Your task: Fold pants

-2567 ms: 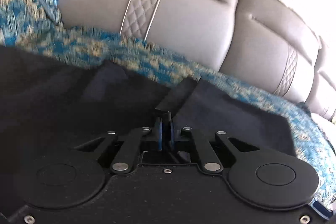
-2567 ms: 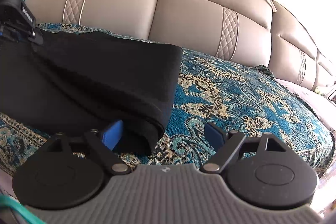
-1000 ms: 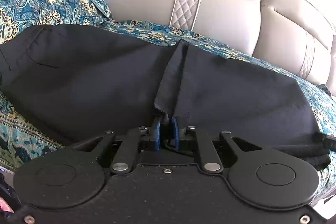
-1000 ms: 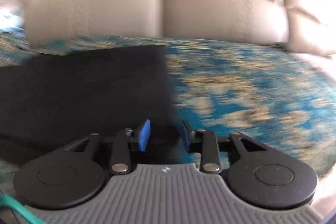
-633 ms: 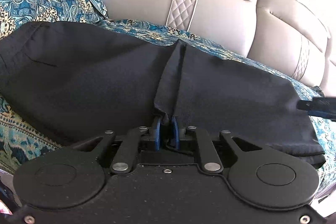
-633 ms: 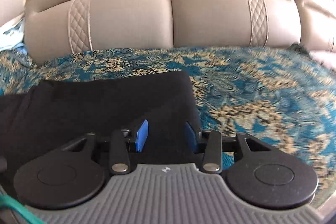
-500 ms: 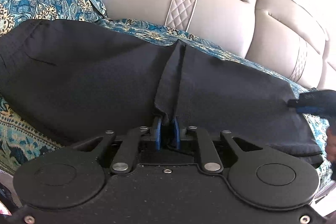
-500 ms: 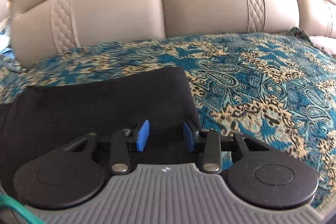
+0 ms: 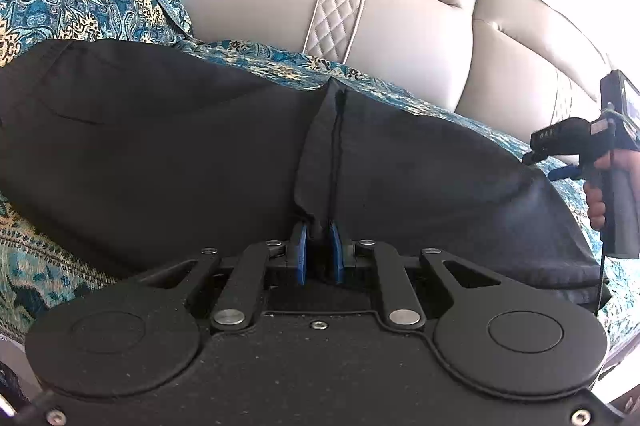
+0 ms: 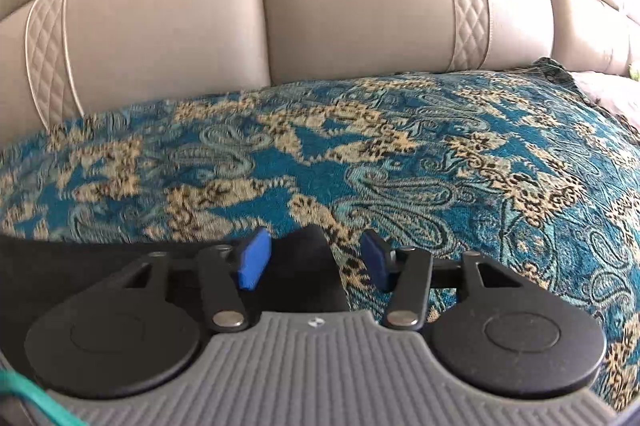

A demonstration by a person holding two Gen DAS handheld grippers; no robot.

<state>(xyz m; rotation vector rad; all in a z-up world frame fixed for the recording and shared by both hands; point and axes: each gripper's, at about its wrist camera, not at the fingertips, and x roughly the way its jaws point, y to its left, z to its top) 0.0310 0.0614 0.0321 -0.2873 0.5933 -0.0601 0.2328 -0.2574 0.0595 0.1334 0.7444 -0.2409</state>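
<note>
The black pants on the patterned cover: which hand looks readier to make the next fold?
Probably the left. Its fingers already pinch a ridge of the black pants, while the right gripper is open, its jaws just widened, over the pants' corner.

The left gripper (image 9: 318, 252) has a matte black body: two round discs, flat linkage arms with silver pivot rivets, small screws along the lower edge, and blue pads on its fingers. The right gripper (image 10: 310, 262) has the same black discs and linkages, but a grey ribbed plate with a small round emblem, brighter blue pads, and a teal cable at the lower left corner.
</note>
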